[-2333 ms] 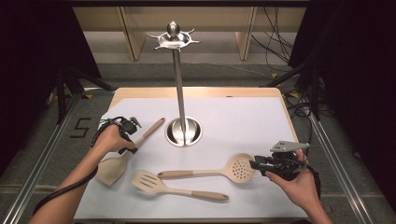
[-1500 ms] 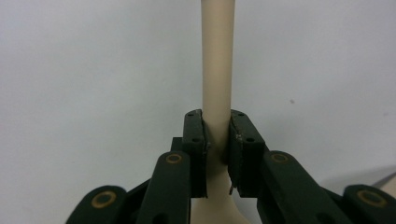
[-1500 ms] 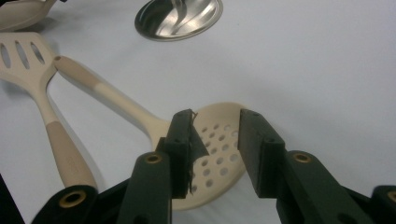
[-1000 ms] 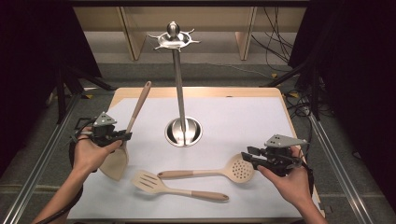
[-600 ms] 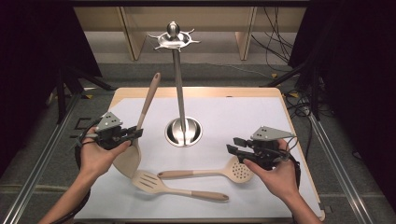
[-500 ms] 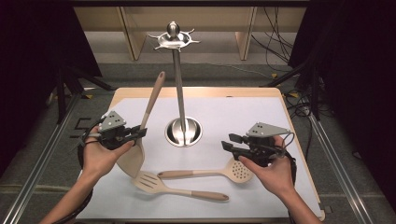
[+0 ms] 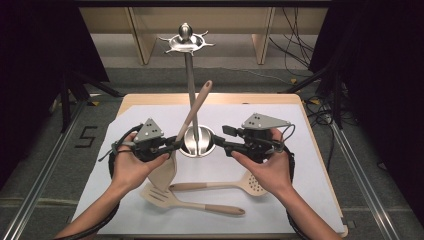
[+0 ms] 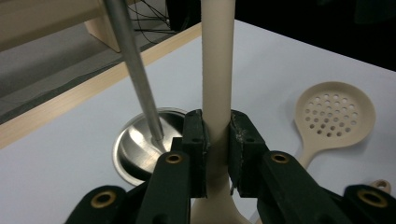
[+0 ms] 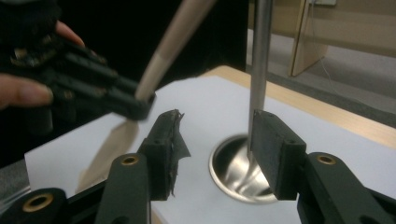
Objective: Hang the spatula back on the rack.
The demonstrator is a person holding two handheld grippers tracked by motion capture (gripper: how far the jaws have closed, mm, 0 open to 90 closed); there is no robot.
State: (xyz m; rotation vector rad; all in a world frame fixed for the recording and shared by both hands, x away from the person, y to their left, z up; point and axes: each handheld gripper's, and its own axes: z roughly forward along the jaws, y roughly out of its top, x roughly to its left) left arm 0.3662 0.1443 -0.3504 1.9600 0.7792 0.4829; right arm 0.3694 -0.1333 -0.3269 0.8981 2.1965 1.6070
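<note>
Spatula (image 7: 186, 131) sits clamped low on its handle in left gripper (image 7: 172, 144), blade hanging below, tip tilted up toward rack pole (image 7: 190, 90). Right gripper (image 7: 226, 141), jaws just opening w/ nothing between, faces it across rack base (image 7: 198, 141). Raise spatula steady, keep grip firm, aim handle end at hook ring (image 7: 185, 44)

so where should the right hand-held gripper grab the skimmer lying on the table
Grip the skimmer mid-handle, coming straight down with jaws across the handle. It lies flat, its handle is slim and bare, and the wide perforated head by the right hand offers no narrow edge.
</note>
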